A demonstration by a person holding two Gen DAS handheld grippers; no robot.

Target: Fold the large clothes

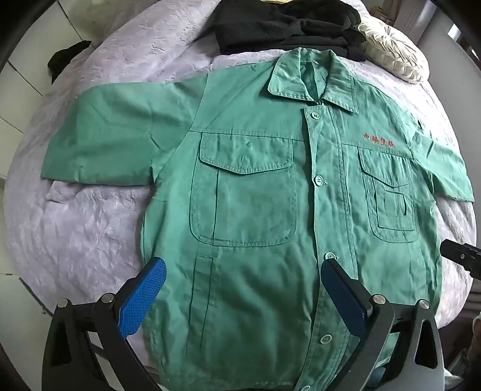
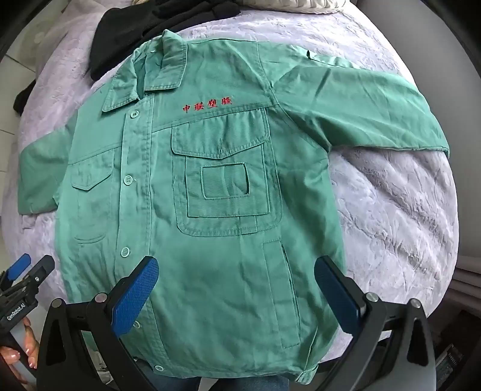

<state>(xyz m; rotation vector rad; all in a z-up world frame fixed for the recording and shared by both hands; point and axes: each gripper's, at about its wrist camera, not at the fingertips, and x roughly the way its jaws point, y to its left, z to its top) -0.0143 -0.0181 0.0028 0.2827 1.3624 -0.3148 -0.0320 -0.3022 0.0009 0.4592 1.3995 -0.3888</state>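
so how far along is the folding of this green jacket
Done: the green work jacket lies spread face up and buttoned on the lilac bedspread, both sleeves out to the sides. In hand: nothing; the left gripper and right gripper hang open above its lower half. Left: every fold, sleeves first. A dark garment waits beyond the collar.

The green jacket (image 1: 255,210) lies flat and buttoned on the lilac bedspread (image 1: 90,228) — front up, collar at the far end, both sleeves spread outward. The left gripper (image 1: 240,288) hangs above the jacket's lower half, jaws wide apart, nothing between them. Dark folded clothing (image 1: 285,27) and a cream cushion (image 1: 396,51) sit beyond the collar.
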